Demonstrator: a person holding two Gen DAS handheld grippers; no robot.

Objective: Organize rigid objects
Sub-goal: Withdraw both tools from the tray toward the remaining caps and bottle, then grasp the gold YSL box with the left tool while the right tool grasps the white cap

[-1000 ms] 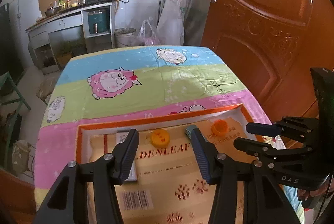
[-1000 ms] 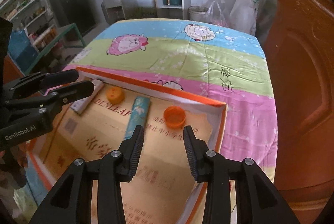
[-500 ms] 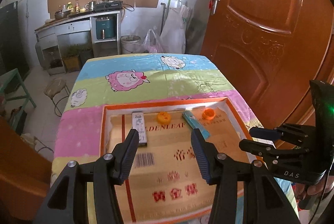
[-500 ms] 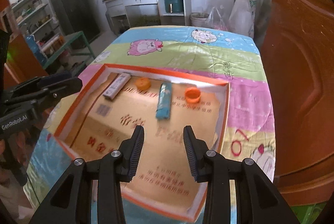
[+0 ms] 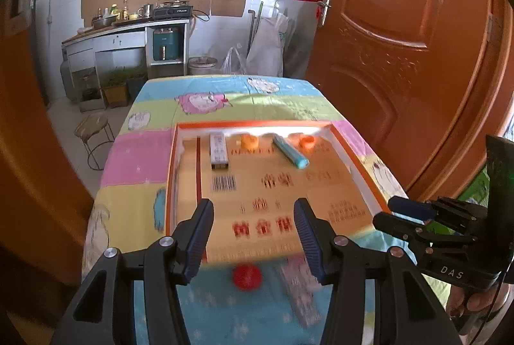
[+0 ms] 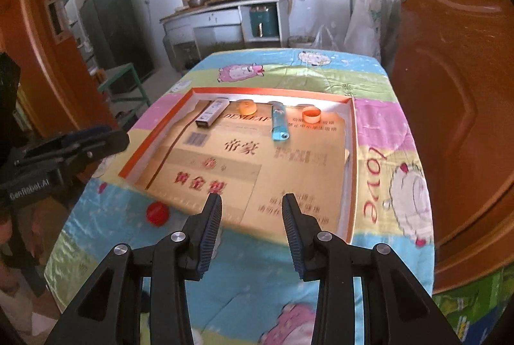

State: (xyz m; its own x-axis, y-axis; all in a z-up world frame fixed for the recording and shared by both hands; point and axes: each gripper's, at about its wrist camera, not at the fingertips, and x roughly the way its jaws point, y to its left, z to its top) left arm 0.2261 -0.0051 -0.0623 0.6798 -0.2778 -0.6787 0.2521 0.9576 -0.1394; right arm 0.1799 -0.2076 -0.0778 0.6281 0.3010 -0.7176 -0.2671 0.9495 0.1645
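A shallow orange-rimmed cardboard tray lies on the table. At its far end lie a white box, an orange cap, a blue tube and an orange ring cap. A red cap and a blurred pinkish flat pack lie on the cloth in front of the tray. My left gripper and right gripper are open and empty, held above the tray's near edge.
The table wears a colourful sheep-print cloth. A brown door stands close on the right. A stool and a green bench stand left of the table. A kitchen counter is at the back.
Both grippers have pulled back and up from the tray, so the whole tray and the near cloth with the red cap now show. Both stay open.
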